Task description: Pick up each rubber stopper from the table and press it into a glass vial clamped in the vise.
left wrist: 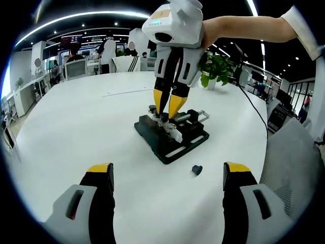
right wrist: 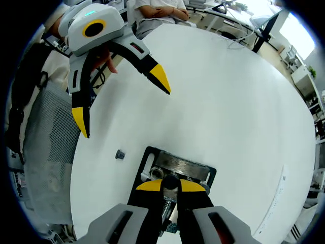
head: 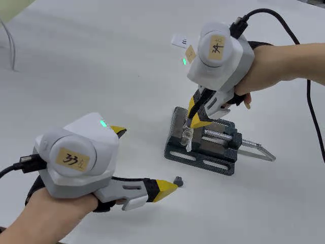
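Beside vise (head: 200, 155), small dark stopper (head: 178, 180) (loose), left gripper (left wrist: 167, 170) spread, right gripper (right wrist: 170, 187) pinching second stopper (right wrist: 170, 180)

Bright, even overhead light washes my white matte tabletop (head: 101, 61); long ceiling strip lamps (left wrist: 86, 16) glow at eleven o'clock. Shadows are soft and faint. My fisheye views bow toward their edges.

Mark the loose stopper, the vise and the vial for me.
Loose stopper (head: 178, 180): head view, its middle.
Vise (head: 199, 160): head view, front base rail.
Vial (head: 187, 136): head view, glass wall.
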Motion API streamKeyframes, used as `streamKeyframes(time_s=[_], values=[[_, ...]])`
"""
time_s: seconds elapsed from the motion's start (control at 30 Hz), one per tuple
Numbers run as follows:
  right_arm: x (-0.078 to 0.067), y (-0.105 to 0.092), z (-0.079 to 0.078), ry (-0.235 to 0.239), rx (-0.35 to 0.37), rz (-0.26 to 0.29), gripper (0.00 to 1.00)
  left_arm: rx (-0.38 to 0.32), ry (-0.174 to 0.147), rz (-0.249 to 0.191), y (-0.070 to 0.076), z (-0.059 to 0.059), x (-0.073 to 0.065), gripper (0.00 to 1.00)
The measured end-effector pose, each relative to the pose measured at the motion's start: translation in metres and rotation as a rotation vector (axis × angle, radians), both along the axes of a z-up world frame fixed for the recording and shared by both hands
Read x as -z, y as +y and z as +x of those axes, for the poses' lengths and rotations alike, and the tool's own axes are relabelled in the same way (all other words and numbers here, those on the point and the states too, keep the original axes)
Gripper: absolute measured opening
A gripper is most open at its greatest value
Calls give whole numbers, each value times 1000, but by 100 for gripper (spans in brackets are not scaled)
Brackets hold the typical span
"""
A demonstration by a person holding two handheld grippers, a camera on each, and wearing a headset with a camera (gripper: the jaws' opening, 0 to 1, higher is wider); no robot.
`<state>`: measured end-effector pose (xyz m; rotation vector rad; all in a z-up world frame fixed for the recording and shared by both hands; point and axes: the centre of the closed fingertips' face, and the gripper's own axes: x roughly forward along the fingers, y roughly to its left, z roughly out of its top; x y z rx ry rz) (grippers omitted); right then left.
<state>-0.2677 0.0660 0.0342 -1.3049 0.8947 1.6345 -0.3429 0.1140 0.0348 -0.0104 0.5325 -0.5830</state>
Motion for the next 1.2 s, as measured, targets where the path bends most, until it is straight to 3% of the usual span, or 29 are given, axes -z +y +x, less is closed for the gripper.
streamKeyframes(time_s=[0.07, 0.27, 0.37, 0.6, 0.97, 1.2], values=[[0, 0, 1, -4, 4, 3, 4, -2, -1, -1, 0, 0, -1, 88], [0, 0, 1, 15, 106, 15, 4, -5, -1, -6, -1, 0, 0, 88], [0, 0, 0, -5, 7, 25, 4, -6, 1, -7, -1, -1, 1, 87], [0, -1, 1, 4, -52, 41, 5, -14, 3, -11, 1, -1, 2, 87], [0, -1, 1, 22, -86, 32, 6, -14, 1, -13, -1, 0, 1, 87], [1, -1, 3, 4, -84, 31, 7, -5, 3, -14, -3, -1, 2, 87]])
